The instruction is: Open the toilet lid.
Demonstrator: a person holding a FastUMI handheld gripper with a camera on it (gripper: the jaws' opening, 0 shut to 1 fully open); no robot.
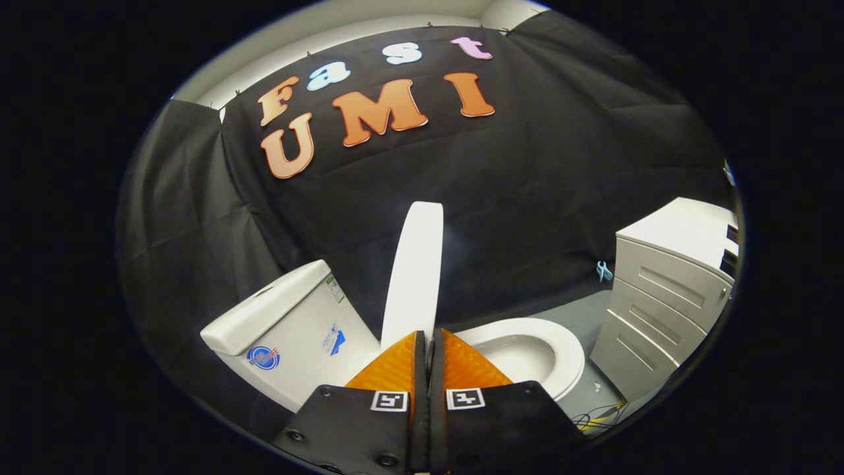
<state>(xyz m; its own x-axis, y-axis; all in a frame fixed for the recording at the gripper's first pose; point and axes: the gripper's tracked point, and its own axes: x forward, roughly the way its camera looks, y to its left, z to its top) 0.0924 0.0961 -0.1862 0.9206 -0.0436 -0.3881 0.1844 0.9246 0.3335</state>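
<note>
The lid [414, 270] stands raised on edge between tank [283, 323] and bowl [534, 349], its lower edge pinched in the gripper [428, 343] (fingers nearly together). Judging by this, opening is mostly done; only release remains.

Grey floor [580, 316] carries toilet [527, 349], white drawer cabinet [666, 310], loose cables [603, 415].
</note>
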